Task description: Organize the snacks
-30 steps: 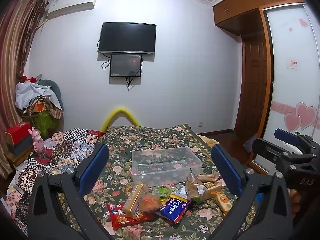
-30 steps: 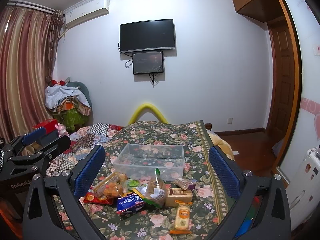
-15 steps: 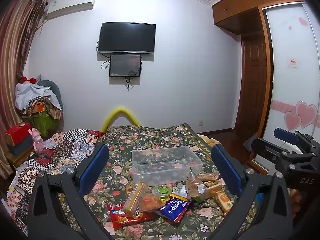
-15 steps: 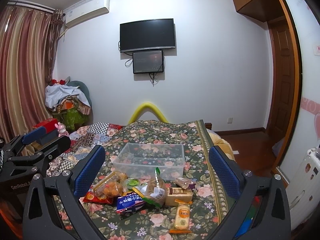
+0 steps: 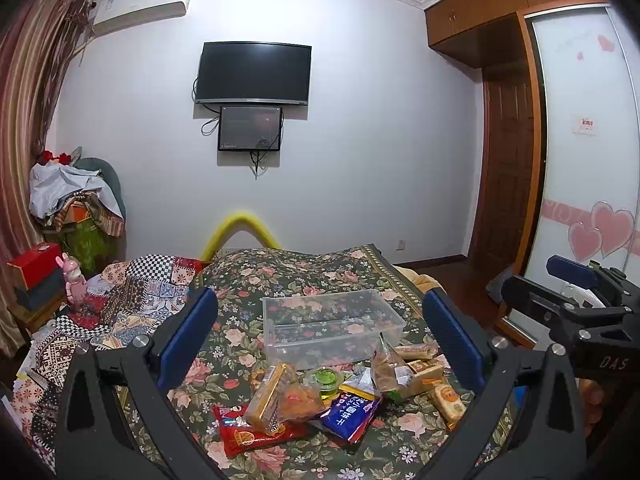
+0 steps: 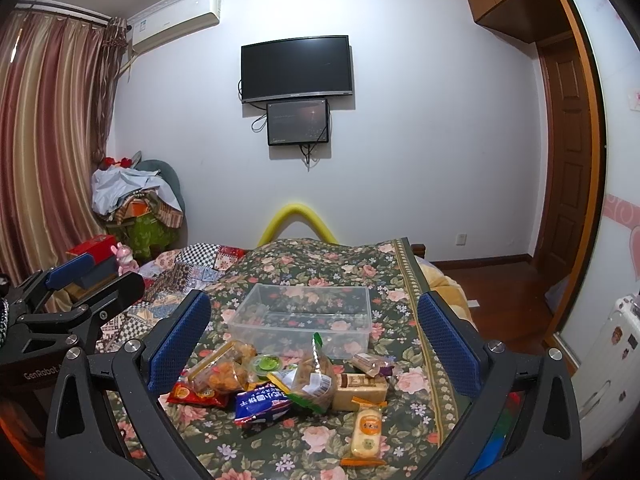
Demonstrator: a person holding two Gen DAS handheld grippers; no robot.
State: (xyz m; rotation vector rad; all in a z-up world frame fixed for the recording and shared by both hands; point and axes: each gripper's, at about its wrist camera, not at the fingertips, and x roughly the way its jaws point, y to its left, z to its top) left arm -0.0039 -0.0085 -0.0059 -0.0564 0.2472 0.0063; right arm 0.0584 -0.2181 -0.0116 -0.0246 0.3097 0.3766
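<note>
On the bed (image 6: 404, 280), a clear plastic box (image 6: 304, 320) stands behind a heap of snacks (image 6: 280, 384).
Both the left tongs (image 5: 320, 340) and the right tongs (image 6: 314, 336) are spread wide and grasp nothing, hovering above the snacks, apart from them.

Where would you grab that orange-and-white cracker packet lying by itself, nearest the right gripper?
Probably across its long sides at the middle. The cracker packet lies flat on the floral blanket, apart from the pile, long axis pointing away from the open right gripper, so coming straight down from above looks easiest.
</note>
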